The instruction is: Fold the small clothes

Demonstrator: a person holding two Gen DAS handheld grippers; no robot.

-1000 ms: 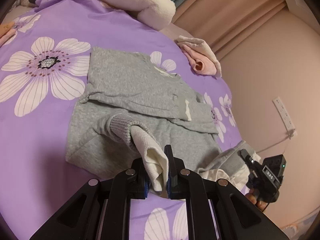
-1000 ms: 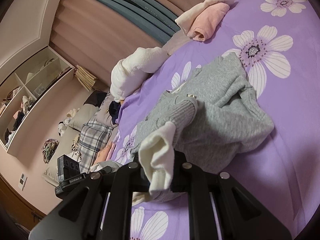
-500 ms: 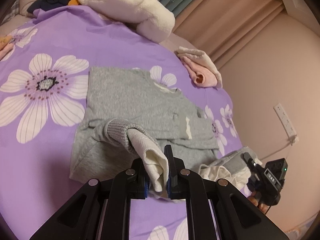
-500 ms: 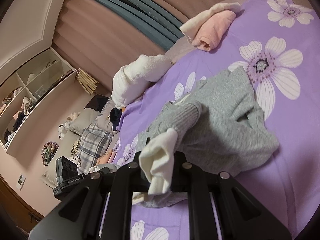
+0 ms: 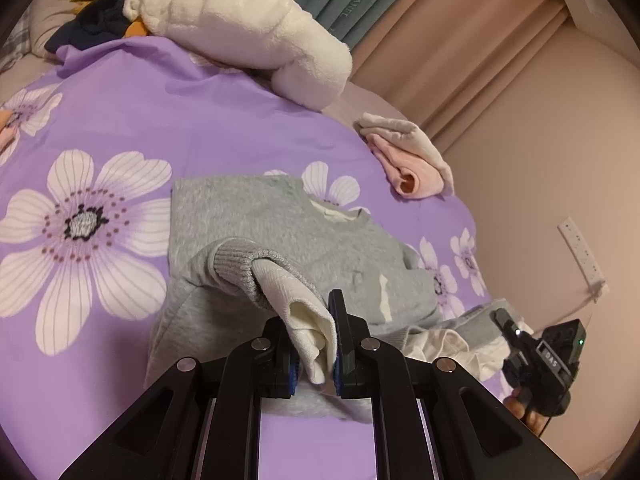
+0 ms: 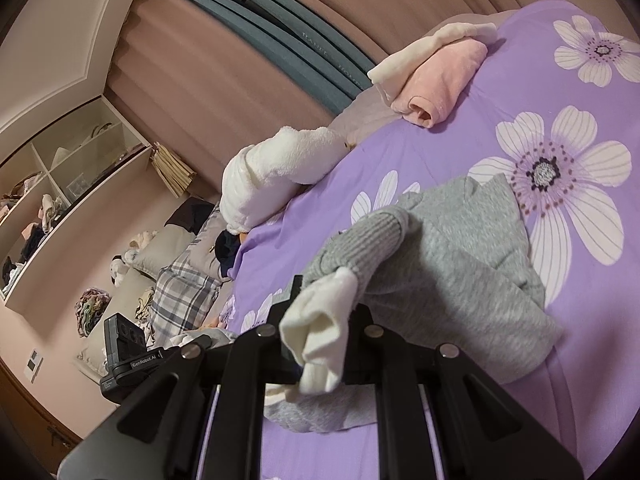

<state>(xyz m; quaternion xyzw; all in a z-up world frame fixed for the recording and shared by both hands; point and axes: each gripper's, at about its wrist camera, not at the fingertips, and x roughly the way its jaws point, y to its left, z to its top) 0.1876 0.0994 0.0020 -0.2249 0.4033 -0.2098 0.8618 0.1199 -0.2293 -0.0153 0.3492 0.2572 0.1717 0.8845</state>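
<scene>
Hem of grey sweatshirt point(image 5: 280, 240) carried further over its body than a second ago.

Left gripper point(image 5: 314, 354) clamped on cream inner hem point(image 5: 308, 320) at lower centre; right gripper point(image 6: 316, 354) likewise clamped on cream hem fabric point(image 6: 320, 336). Sweatshirt spread mid-frame on purple floral bedsheet point(image 5: 100, 120), lower part lifted. Wall shelf cubbies point(image 6: 52, 184) at left holding clothes, too small to identify. Folded pink garment point(image 5: 408, 160) at upper right.
</scene>
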